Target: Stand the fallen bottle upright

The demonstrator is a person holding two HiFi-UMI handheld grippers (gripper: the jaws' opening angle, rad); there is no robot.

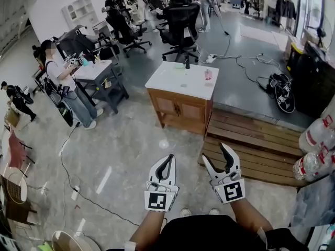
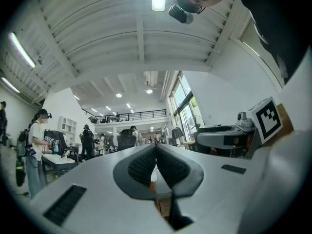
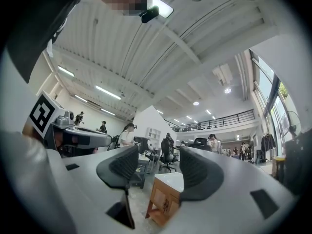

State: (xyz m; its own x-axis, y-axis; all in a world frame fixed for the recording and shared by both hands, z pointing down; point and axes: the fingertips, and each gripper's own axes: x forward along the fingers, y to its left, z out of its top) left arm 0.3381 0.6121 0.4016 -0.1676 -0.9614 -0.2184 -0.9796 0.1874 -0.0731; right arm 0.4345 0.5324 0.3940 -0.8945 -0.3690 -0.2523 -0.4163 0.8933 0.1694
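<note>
A small wooden cabinet with a white top (image 1: 172, 80) stands ahead on the grey floor. On that top a small clear pinkish bottle (image 1: 208, 75) appears upright near the right edge, and a dark upright object (image 1: 187, 63) sits at the back edge. No lying bottle can be made out at this distance. My left gripper (image 1: 168, 159) is held low and in front of me, its jaws shut and empty (image 2: 156, 149). Beside it my right gripper (image 1: 215, 152) is open with nothing between the fingers (image 3: 158, 164). The cabinet (image 3: 168, 186) shows through the right gripper's gap, still well away.
A wooden pallet (image 1: 251, 140) lies to the right of the cabinet. Large water jugs (image 1: 316, 140) stand at the far right. A person (image 1: 60, 75) works at a grey desk (image 1: 99, 72) on the left. Black office chairs (image 1: 180, 20) stand behind. Cables (image 1: 73, 177) run over the floor.
</note>
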